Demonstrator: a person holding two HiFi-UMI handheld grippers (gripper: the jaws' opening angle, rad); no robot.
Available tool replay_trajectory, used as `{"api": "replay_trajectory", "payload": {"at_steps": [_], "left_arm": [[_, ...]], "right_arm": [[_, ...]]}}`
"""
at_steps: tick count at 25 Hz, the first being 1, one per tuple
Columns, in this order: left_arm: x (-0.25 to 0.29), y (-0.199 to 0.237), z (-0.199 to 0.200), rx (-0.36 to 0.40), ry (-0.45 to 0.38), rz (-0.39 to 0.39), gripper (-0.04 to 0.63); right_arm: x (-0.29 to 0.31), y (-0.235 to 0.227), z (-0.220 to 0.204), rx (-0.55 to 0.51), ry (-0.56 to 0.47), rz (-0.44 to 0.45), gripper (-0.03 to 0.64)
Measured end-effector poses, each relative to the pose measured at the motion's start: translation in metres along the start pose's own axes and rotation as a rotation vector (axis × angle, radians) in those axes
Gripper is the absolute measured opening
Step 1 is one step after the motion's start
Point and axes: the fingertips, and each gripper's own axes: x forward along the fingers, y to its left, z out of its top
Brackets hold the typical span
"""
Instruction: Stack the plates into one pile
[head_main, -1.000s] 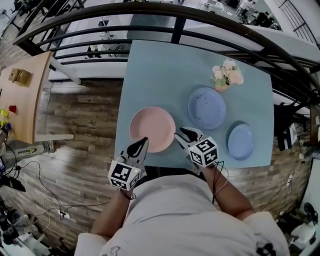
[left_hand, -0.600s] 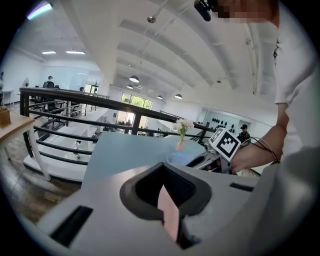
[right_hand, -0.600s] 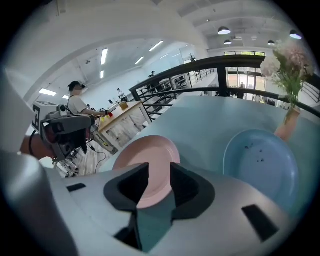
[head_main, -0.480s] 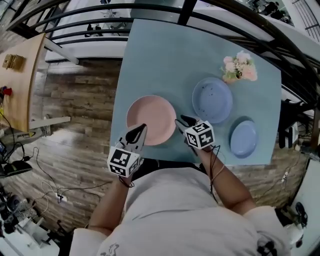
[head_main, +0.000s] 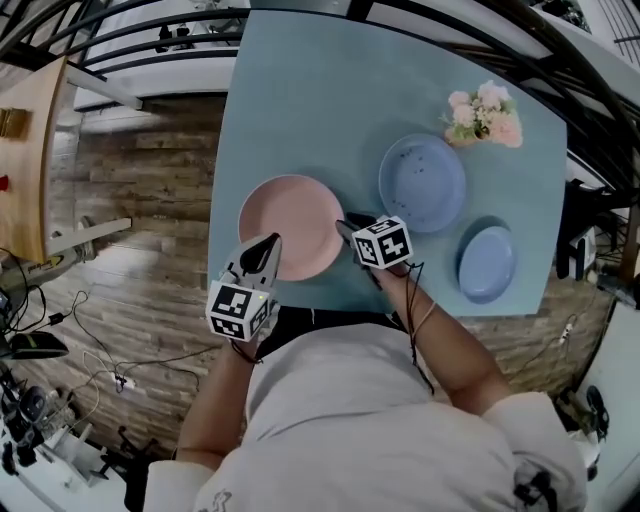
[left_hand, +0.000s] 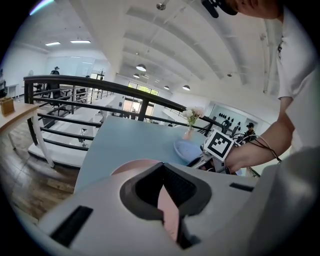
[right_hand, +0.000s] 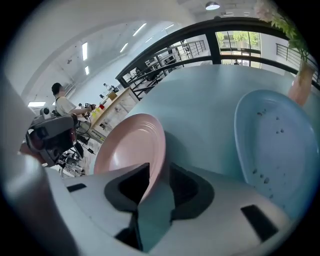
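Head view, what's moved over the last second? (K)

Both grippers went in. The right gripper was short of the pink plate; now its tips are over the plate's right rim. The left gripper has come up to the near-left rim. The plate hasn't budged and lies flat on the table. (M)

Jaws? (K)

Right gripper view: jaws spread but closing, with the pink rim running up between them. There's a gap on the outer side, so I'd say it isn't pinched yet. Left gripper view: jaws apart, pink showing through the gap. I can't tell if the rim is inside them or just ahead of the tips. (M)

Meaning for the task? (K)

My read is a two-sided pickup of the pink plate is about to start. No stacking is done. The big blue plate sits just right of the right gripper, with the small blue plate further right and nearer the person. All three are separate. (M)

Risk? (K)

Probably a shallow bite on the rim, so the plate could tip on lift. (M)
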Motion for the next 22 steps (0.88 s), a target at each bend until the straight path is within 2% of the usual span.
{"api": "replay_trajectory", "payload": {"at_steps": [8, 10, 14, 22], "left_arm": [[0.006, 0.001, -0.009, -0.026, 0.01, 0.011, 0.005], [0.006, 0.001, -0.011, -0.032, 0.013, 0.014, 0.005], [0.004, 0.003, -0.01, -0.031, 0.01, 0.017, 0.005], [-0.012, 0.007, -0.011, -0.029, 0.001, 0.03, 0.005]], "right_arm": [[0.018, -0.004, 0.002, 0.06, 0.018, 0.021, 0.087], [0.021, -0.005, 0.001, 0.101, 0.015, 0.033, 0.056], [0.025, -0.005, 0.004, 0.169, -0.003, 0.054, 0.038], [0.025, -0.007, 0.006, 0.212, -0.026, 0.021, 0.02]]}}
